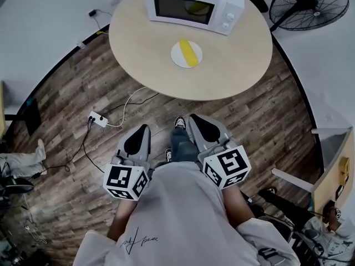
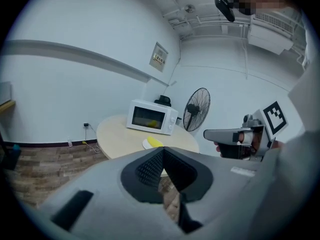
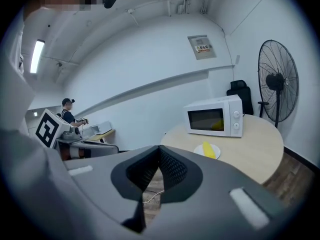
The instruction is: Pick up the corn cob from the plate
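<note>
A yellow corn cob (image 1: 189, 52) lies on a small white plate (image 1: 177, 58) on the round beige table (image 1: 233, 65), in front of a white microwave (image 1: 191, 7). Both grippers are held close to the person's body over the wooden floor, well short of the table. The left gripper (image 1: 142, 128) and the right gripper (image 1: 192, 118) are both shut with nothing between the jaws. In the left gripper view the shut jaws (image 2: 162, 152) point toward the corn cob (image 2: 155, 142). The right gripper view shows the corn cob (image 3: 209, 150) beyond its shut jaws (image 3: 159, 149).
A standing fan (image 1: 310, 4) is behind the table at the right. A power strip with a white cable (image 1: 99, 118) lies on the floor near the table's left edge. Something yellow shows inside the microwave. Another person (image 3: 67, 111) stands far off by a desk.
</note>
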The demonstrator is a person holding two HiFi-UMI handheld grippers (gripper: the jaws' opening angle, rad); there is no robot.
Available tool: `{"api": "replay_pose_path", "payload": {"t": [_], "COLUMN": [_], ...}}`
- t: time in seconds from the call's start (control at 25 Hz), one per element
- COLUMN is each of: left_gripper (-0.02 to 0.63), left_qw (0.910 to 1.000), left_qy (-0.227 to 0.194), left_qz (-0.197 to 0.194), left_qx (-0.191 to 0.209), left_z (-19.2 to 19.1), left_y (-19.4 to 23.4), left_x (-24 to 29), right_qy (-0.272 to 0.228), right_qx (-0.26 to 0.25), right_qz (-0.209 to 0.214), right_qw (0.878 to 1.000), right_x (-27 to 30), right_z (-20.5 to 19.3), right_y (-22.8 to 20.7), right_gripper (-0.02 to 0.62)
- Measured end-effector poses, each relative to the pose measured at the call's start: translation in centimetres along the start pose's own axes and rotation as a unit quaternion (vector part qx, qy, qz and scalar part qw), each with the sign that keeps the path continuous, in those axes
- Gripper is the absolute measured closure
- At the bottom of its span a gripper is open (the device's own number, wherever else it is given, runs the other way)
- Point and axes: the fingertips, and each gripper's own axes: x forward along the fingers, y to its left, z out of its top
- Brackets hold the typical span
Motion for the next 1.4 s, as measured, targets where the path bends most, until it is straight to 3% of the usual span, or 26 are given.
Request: {"api": "replay_pose_path", "payload": {"t": [0.28, 0.96, 1.4], "left_gripper": [0.615, 0.615, 0.614], "left_qw": [1.0000, 0.9996, 0.9997], "left_qy": [-0.004, -0.022, -0.012], "left_qz": [-0.006, -0.001, 0.012], "left_qx": [0.001, 0.015, 0.018], "left_z": [2.9, 8.8, 8.7], "left_y": [1.4, 2.0, 2.5], "left_x": [4.1, 13.2, 16.3], "right_qy": [-0.019, -0.037, -0.010], "right_qx": [0.012, 0.014, 0.019], "right_qz": [-0.037, -0.028, -0.022], "right_qw": [0.999, 0.999, 1.000], "right_x": [2.4, 8.1, 10.7], "right_z": [2.4, 7.5, 6.9], "right_y": [-4.6, -13.0, -16.1], "right_gripper": [0.581, 0.581, 0.581]}}
